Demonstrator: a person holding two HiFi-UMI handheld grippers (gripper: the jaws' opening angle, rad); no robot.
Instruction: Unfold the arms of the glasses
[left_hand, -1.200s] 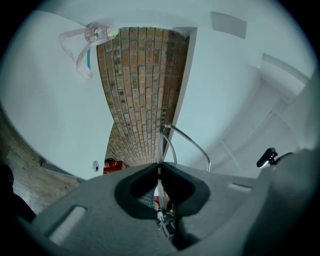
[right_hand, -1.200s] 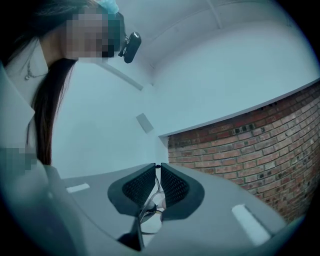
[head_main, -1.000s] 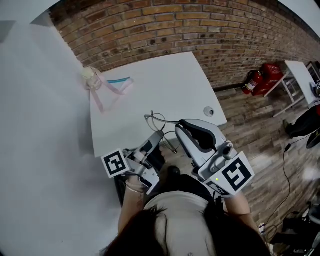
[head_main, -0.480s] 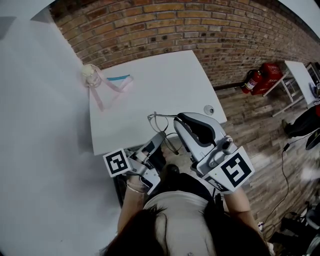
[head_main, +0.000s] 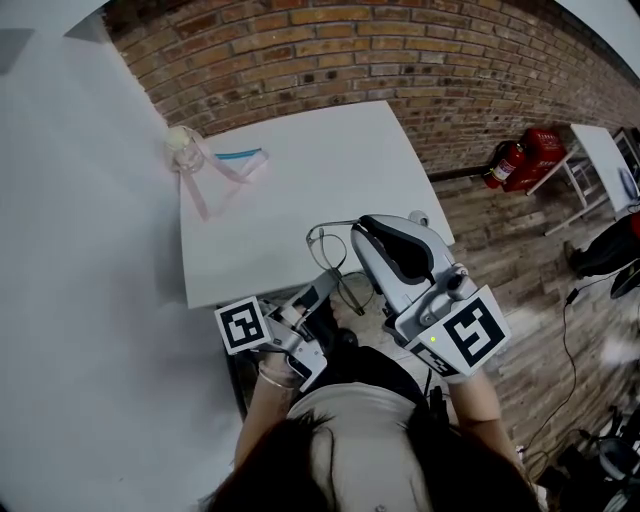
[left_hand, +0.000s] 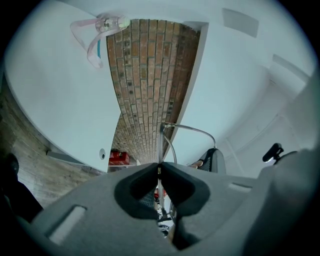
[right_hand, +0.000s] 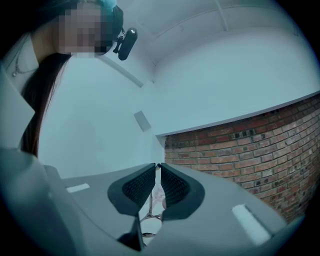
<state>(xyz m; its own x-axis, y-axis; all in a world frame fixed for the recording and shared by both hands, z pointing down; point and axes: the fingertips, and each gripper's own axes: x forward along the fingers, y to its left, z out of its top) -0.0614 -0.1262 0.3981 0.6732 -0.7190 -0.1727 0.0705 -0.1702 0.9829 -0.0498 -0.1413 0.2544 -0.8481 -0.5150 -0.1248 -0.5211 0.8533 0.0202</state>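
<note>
Above the table (head_main: 290, 180) edge, glasses (head_main: 322, 240) are held.
The left gripper (head_main: 330, 276) clamps a thin frame wire; the right gripper (head_main: 362, 234) pinches another.

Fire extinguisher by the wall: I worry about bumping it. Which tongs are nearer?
Right. The right tongs sit beside the glasses on the fire extinguisher side; the left tongs are beyond them, farther.
</note>
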